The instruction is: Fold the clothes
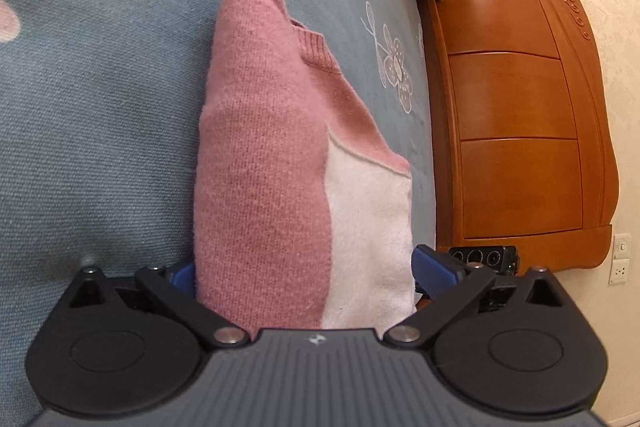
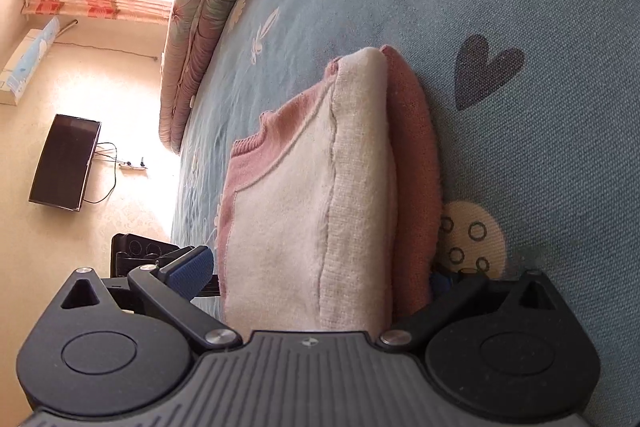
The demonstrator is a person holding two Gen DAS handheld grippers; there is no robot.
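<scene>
I hold a tool in each hand, and both are at the pink and white sweater (image 1: 272,155), which lies on the bed (image 1: 100,131) on its blue cover. The sweater is already folded into a thick, narrow bundle with several layers, and its collar is at the far end in the left view.

My left tool (image 1: 306,271) stands wide open, with one blue finger on each side of the near end of the bundle. The cloth fills the space between them, but I cannot tell if the fingers press it or only stand beside it. My right tool (image 2: 320,277) is the same: spread wide around the sweater (image 2: 320,187), the left finger (image 2: 191,267) clear to see, the other one mostly hidden behind the pink layer.

I judge that the step is a late one: either I am about to take the bundle for one more fold, or I am letting it go after laying it down. The pictures fit both. If I take it, both tools must close on all the layers together, because the knit is thick and soft and the upper layers can slip.
</scene>
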